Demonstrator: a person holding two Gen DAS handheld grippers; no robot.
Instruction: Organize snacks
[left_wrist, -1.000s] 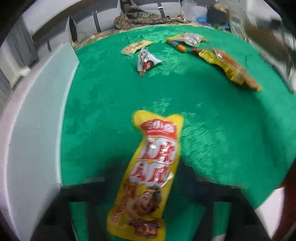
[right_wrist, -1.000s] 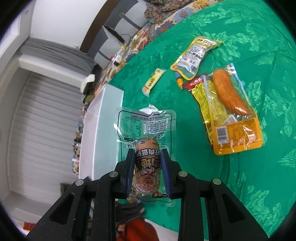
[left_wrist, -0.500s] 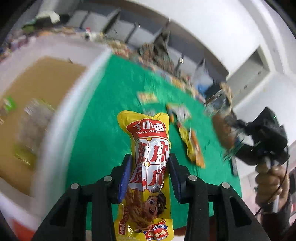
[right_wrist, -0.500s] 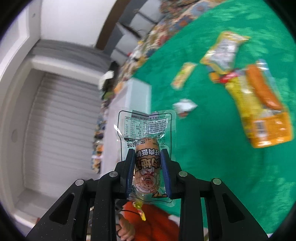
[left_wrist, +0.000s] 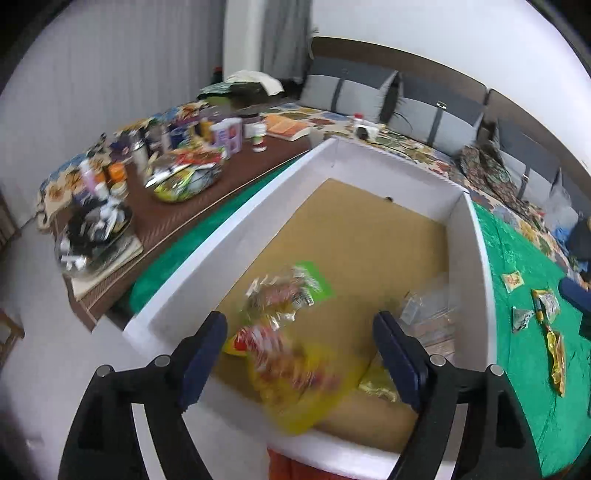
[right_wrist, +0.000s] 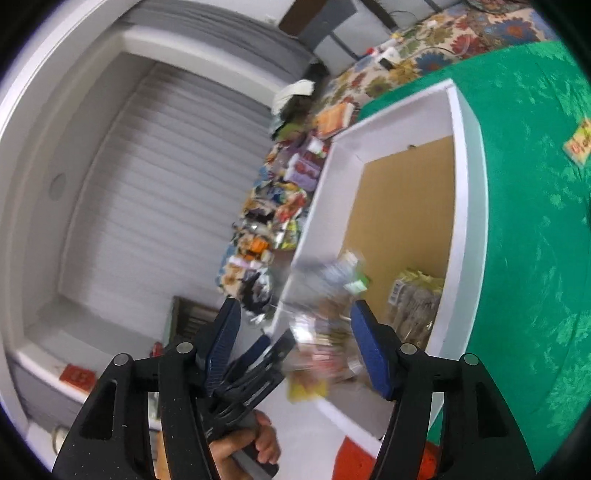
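White box (left_wrist: 480, 266) on the green bench (left_wrist: 528, 369): several packets on its brown floor. Left tool (left_wrist: 299, 354) spread, jaws just opened; blurred yellow packet (left_wrist: 295, 380) lies below, apparently loose. Right tool (right_wrist: 295, 343) likewise spread, just opened; blurred clear packet (right_wrist: 325, 295) between, untouched. Further snacks (left_wrist: 543, 310) remain on the bench.

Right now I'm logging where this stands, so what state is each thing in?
Left gripper: open, jaws just opened, nothing clamped.
Right gripper: open, jaws just opened, nothing clamped.
Yellow pack: released, blurred, in the box.
Sausage pack: released, blurred, over the box.
Box: open-topped, holds several packs.
Packs on the cloth: not yet boxed.
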